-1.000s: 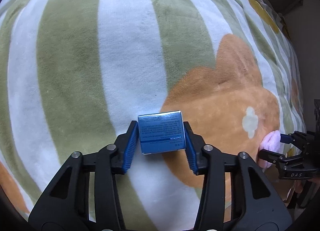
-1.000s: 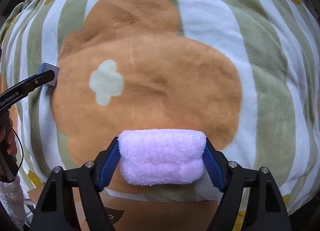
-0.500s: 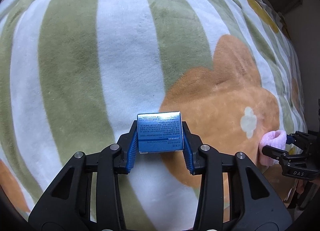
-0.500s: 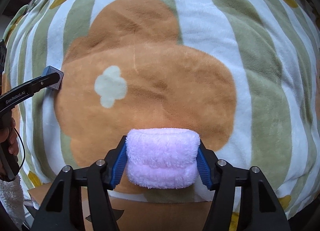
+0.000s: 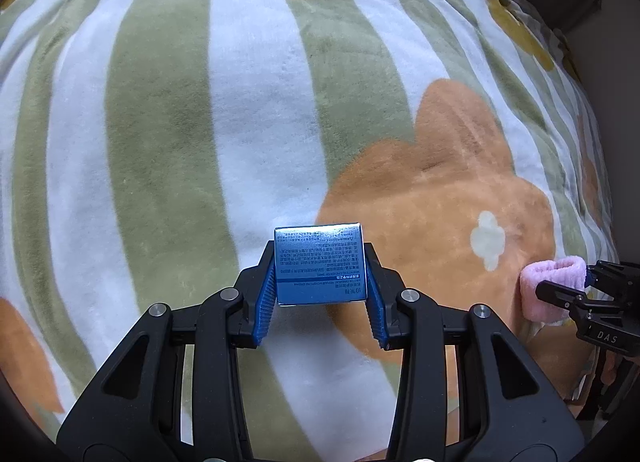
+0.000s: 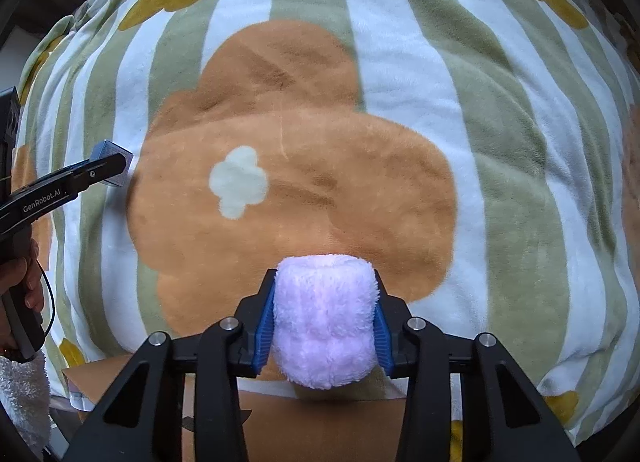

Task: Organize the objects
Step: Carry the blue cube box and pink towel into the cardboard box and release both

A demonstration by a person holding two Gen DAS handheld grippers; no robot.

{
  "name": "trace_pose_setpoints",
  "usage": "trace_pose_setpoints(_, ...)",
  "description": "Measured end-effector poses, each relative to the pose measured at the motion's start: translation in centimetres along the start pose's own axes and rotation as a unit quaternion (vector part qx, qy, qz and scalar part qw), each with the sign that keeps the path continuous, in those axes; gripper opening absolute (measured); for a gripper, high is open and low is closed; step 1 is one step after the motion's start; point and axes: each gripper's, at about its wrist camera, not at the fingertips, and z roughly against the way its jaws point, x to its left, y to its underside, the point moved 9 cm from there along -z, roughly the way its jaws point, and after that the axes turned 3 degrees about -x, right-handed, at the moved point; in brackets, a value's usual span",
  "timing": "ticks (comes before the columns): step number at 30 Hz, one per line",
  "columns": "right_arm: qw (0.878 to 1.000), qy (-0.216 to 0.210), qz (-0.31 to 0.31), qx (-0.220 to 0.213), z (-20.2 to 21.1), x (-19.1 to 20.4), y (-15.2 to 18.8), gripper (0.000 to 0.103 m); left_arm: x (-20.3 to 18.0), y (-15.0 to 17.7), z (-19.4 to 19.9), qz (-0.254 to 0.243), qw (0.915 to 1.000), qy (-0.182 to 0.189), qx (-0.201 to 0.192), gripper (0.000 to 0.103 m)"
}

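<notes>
The left gripper (image 5: 320, 294) is closed down to the width of a small blue box (image 5: 320, 266), with a blue pad pressed flat on each side wall. The box looks lifted a little above the blanket (image 5: 160, 122), over a white stripe beside the big orange flower, though I cannot tell if its bottom edge touches the fabric. The box seems light and stiff, made of glossy card, so I think it can slip or dent if the squeeze is too strong; the two flat side walls are the good place to hold it, as is done now.

The right gripper (image 6: 325, 326) is closed to a narrow gap on a pink rolled towel (image 6: 326, 322), and the fluffy roll bulges out above and below the pads. It is soft and very light and will not break, but it may unroll, so a hold across the middle of the roll is best. It hangs at the near edge of the blanket, above a brown cardboard box (image 6: 280, 414). The two grippers are well apart.
</notes>
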Motion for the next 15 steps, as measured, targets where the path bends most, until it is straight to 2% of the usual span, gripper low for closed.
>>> trace_pose_setpoints(7, 1.0, -0.003, 0.007, -0.019, 1.9, -0.8, 0.6, 0.037, -0.1, 0.7, 2.5, -0.001, 0.9999, -0.001, -0.017, 0.035)
trace_pose_setpoints(10, 1.0, -0.004, 0.012, -0.028, 2.9, 0.9, -3.6, 0.037, -0.6, 0.8, 3.9, -0.001, 0.9996, 0.0, -0.027, 0.035)
trace_pose_setpoints(15, 0.999, -0.011, 0.02, -0.048, 5.2, 2.1, -3.5, 0.037, -1.7, 1.0, 6.8, -0.004, 0.999, 0.001, -0.044, 0.035)
